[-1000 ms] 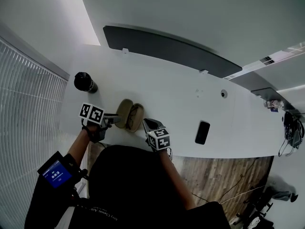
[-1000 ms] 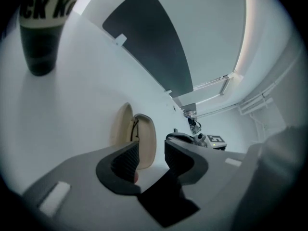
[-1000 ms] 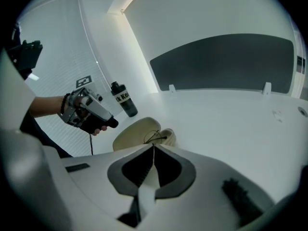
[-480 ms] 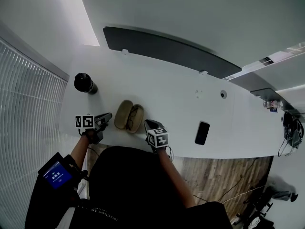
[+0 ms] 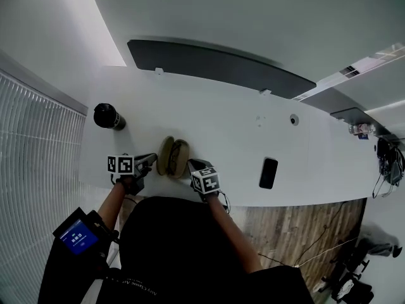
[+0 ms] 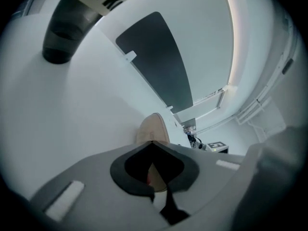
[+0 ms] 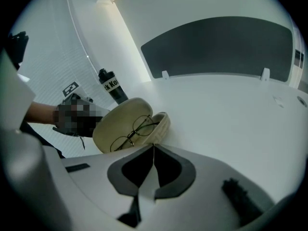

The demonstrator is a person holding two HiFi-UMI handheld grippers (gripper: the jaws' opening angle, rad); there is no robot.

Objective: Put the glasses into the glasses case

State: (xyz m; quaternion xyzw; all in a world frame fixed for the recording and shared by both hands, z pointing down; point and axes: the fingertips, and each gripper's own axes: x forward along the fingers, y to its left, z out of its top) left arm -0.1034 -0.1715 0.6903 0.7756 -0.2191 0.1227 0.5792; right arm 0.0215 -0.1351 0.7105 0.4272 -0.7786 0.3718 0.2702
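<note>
The beige glasses case point(image 5: 172, 157) lies open on the white table point(image 5: 228, 132) near its front edge. Thin wire glasses point(image 7: 132, 131) lie inside it, across the two halves. My left gripper point(image 5: 150, 159) is just left of the case, shut, its tips right at the lid's outer edge point(image 6: 153, 128); nothing shows between the jaws. My right gripper point(image 5: 192, 164) is just right of the case, also shut and holding nothing, its tips point(image 7: 153, 146) a little short of the case's lower half point(image 7: 161, 124).
A black bottle point(image 5: 107, 116) stands at the table's left. A dark phone point(image 5: 268, 173) lies to the right near the front edge. A long dark panel point(image 5: 215, 65) runs along the back. White blinds point(image 5: 31, 144) fill the left side.
The left gripper's jaws have gone from open to shut. It drew back from the case's lid, then came in low beside it again. The right gripper has sunk slightly.
</note>
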